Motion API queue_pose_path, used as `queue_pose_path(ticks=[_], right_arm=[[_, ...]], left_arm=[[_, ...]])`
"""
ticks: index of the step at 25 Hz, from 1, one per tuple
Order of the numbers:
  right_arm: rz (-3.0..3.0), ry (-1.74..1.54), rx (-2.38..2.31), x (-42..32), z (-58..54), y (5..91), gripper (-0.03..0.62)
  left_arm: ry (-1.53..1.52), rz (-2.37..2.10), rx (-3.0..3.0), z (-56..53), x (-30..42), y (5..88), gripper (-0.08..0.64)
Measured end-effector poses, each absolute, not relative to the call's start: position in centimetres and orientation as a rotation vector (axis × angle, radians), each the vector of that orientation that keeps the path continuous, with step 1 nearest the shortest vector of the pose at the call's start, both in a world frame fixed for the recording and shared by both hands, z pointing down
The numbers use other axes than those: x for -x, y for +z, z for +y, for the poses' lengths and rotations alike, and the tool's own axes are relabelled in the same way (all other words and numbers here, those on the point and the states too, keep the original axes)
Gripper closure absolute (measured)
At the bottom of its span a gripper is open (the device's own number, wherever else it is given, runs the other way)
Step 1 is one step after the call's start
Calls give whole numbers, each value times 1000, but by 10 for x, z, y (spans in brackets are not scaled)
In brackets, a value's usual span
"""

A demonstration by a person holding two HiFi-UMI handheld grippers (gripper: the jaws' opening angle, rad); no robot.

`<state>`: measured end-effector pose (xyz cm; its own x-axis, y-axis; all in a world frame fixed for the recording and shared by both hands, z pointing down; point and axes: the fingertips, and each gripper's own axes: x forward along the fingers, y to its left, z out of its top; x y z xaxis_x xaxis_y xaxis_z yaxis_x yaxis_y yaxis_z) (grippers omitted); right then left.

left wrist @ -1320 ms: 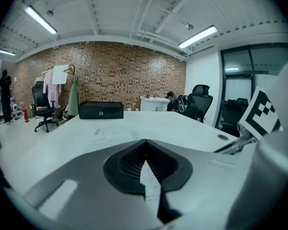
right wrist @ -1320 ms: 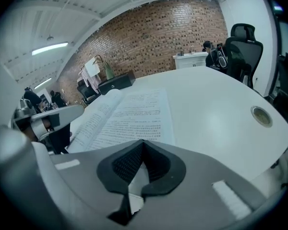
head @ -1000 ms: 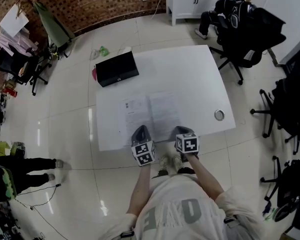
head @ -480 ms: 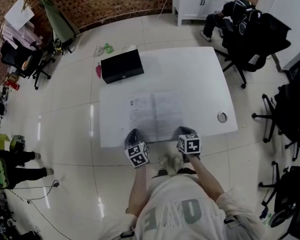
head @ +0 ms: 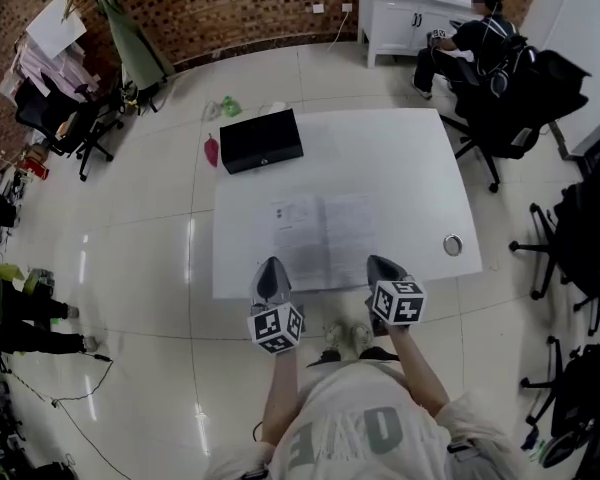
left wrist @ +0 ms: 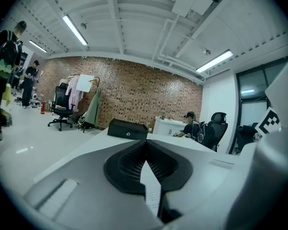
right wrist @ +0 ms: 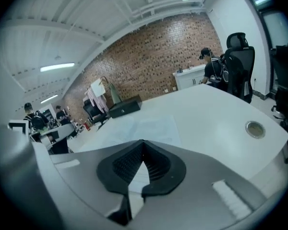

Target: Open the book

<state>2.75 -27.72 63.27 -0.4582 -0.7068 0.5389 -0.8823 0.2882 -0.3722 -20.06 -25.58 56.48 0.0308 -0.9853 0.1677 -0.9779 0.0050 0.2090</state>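
Both of your grippers are shut and empty.

- Left gripper (head: 272,267): in the left gripper view the two dark ribbed pads (left wrist: 133,163) meet at the tip, with nothing clamped between them. It points almost level across the table (head: 400,158) toward the brick wall (left wrist: 134,95).
- Right gripper (head: 382,265): in the right gripper view its jaws are also together at the tip and hold nothing. It tilts down toward the tabletop.

Book (head: 323,238): already open, lying flat with both pages face up. It sits on the near half of the white table, roughly centred from left to right, with its near edge close to the table edge in front of you.

- In the head view your left gripper tip sits over the near table edge, just beside the book's near left corner.
- Your right tip sits just beside the near right corner.
- Neither gripper view shows a pad on the paper. The right gripper view shows the open pages ahead of and below the closed tip.

Other items on the table:
- Black box (head: 262,140) at the far left corner, well apart from the book, lying flat.
- Round metal grommet (head: 452,245) set into the tabletop near the right edge, to the right of the book.

Surroundings:
- A small red object (head: 211,151) lies on the floor just left of the black box.
- A seated person (head: 477,36) is beside a white cabinet (head: 400,8) beyond the far right corner.
- Black office chairs (head: 520,98) stand at the right.
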Motion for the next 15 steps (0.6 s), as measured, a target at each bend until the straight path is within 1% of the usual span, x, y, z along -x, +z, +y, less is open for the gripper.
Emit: queue_pose_path(ticks=[3,6,11,15], right_arm=[[-2371,876,-1502,-22,-275,592,589],[-2425,870,-1580,-20,-262,566,589],[-2531,864,-1631,-11,-245,537,589],[-2576,805,-1702,-31,-227,507,589]], left_arm=[[-96,-1972,-2169,-252,186,535,545],[-86,-1884,-2281,-247,172,524,545],[-146,-1898,-2306,-232,188,506,543],[-152,-1933,-2295,-206,187,496,544]])
